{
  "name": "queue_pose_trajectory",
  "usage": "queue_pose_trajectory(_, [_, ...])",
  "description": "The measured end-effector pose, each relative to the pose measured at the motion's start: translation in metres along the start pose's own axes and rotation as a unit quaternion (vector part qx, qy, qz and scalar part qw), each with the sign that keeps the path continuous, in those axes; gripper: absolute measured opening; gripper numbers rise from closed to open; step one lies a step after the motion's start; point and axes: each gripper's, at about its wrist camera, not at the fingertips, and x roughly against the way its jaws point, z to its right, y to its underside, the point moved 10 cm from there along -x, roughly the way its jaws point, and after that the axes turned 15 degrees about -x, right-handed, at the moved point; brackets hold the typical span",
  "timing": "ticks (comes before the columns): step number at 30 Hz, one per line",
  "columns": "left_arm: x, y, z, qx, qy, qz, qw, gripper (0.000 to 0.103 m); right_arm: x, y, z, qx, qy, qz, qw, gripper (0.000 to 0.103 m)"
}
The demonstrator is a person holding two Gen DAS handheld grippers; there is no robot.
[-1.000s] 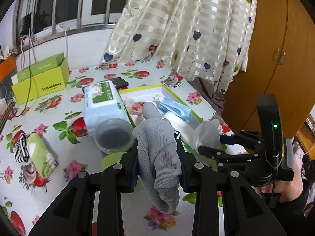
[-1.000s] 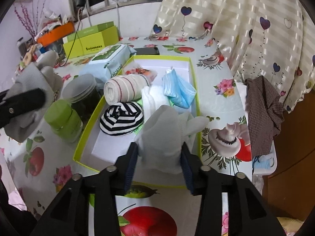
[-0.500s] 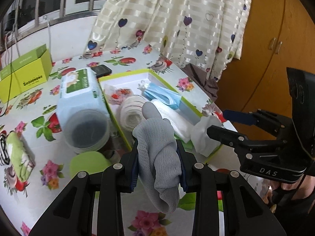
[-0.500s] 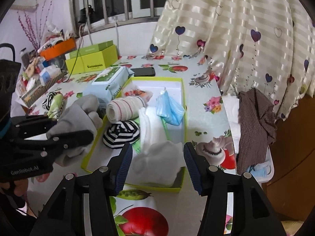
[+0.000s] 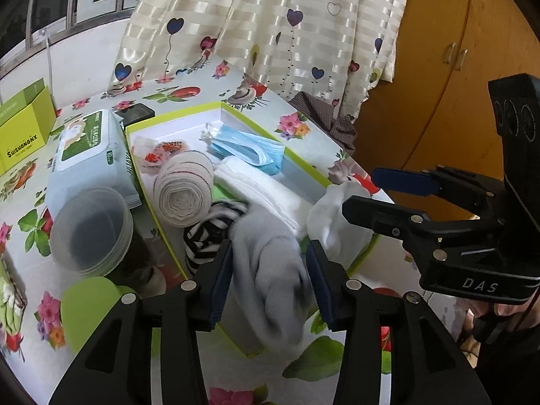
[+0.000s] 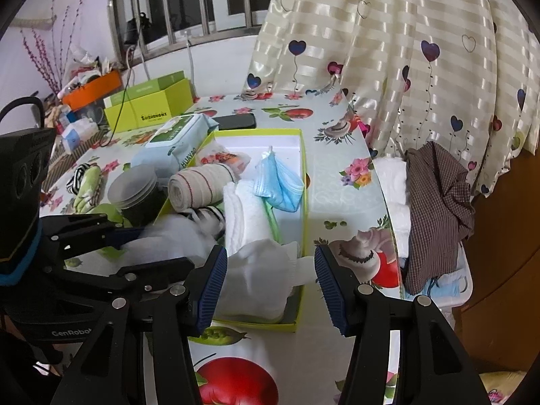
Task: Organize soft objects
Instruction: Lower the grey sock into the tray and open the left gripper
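Left wrist view: our left gripper (image 5: 270,270) clamps the grey sock (image 5: 270,270) above the green box's (image 5: 303,162) near corner; we lower it beside the striped roll (image 5: 184,192) before letting go.

Right wrist view: our right gripper (image 6: 268,278) stands spread, empty; the white cloth (image 6: 260,280) lies inside the box; we keep clear.

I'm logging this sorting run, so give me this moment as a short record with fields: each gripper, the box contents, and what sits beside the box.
left gripper: holds a blurred grey sock over the box's near end
right gripper: open, white cloth lying in box below
box: green-rimmed, white inside
contents: rolled bandage, blue face masks, striped sock, folded white towel
beside box: wet wipes pack, lidded jar
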Motion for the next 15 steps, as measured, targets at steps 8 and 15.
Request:
queue_pose_trajectory(8, [0.017, -0.004, -0.001, 0.005, 0.0, 0.02, 0.9998, 0.05, 0.008, -0.005, -0.001, -0.002, 0.002, 0.012, 1.0, 0.054])
queue_pose_trajectory(15, [0.044, 0.002, -0.007, 0.02, -0.007, 0.033, 0.9992, 0.05, 0.014, -0.002, -0.013, 0.008, -0.007, 0.012, 1.0, 0.054])
